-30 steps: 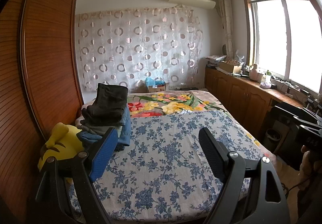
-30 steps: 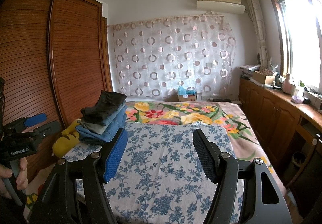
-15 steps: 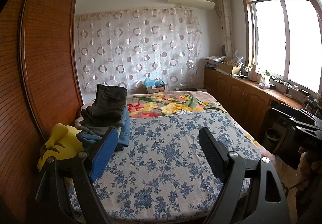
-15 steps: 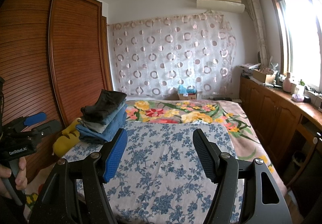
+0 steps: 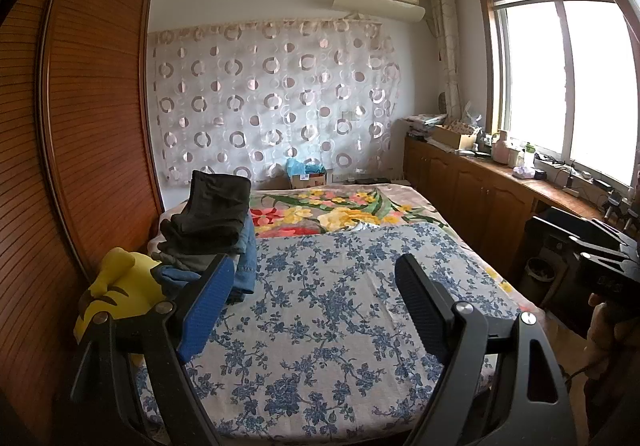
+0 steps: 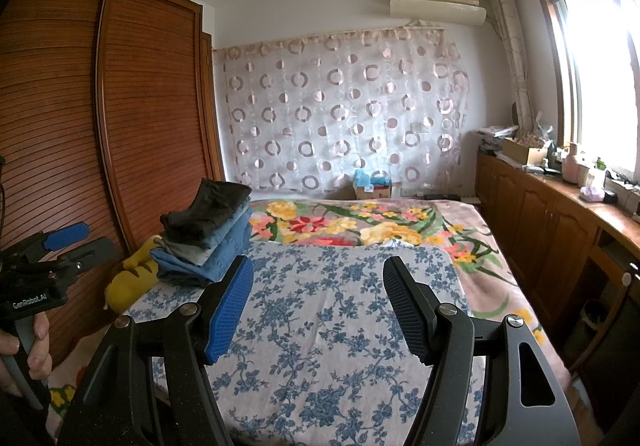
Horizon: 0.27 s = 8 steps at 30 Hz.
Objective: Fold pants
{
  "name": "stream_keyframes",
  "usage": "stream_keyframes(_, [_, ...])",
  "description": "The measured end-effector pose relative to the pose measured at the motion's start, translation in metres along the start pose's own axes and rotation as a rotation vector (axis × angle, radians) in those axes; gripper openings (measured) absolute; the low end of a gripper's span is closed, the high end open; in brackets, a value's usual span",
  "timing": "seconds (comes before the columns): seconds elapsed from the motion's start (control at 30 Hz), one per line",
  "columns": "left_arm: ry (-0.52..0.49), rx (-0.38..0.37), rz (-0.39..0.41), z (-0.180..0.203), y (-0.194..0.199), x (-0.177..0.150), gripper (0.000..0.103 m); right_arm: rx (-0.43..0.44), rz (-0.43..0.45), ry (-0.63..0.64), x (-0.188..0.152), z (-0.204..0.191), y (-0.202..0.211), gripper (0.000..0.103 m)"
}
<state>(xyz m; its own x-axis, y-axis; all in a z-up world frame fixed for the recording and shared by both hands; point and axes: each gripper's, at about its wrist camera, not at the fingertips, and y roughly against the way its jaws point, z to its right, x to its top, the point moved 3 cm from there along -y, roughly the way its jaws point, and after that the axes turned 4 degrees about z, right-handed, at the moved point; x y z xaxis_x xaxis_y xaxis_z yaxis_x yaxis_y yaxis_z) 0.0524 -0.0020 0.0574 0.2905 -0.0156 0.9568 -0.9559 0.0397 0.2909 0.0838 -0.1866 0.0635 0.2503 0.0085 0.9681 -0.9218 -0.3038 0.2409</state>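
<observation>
Denim and dark pants [image 6: 208, 234] sit stacked, folded, at the bed's far left beside a yellow plush toy [image 5: 116, 294], so we hold the left gripper [image 5: 316, 302] and right gripper [image 6: 318, 306] with jaws apart and empty over the bare floral sheet [image 6: 320, 326], no unfolded pair in sight.

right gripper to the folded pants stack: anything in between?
Only bare blue-flowered bedsheet between the open right gripper and the stack of folded dark and denim pants, per the right wrist view.

A pants stack [image 6: 208, 234] lies on the bed [image 6: 320, 310] at ten o'clock, a plush [image 6: 132, 282] beside it at nine; cabinets [image 6: 552, 234] stand at three.
</observation>
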Motion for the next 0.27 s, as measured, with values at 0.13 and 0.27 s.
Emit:
stream_keyframes(0.13, [0.002, 0.0, -0.001, 0.0, 0.0, -0.0005, 0.083, -0.001, 0.0, -0.001, -0.0004, 0.0004, 0.0, 0.069])
stream_keyframes(0.27, [0.002, 0.0, -0.002, -0.0002, 0.0001, -0.0006, 0.083, -0.001, 0.001, 0.0, -0.0004, 0.0005, 0.0001, 0.069])
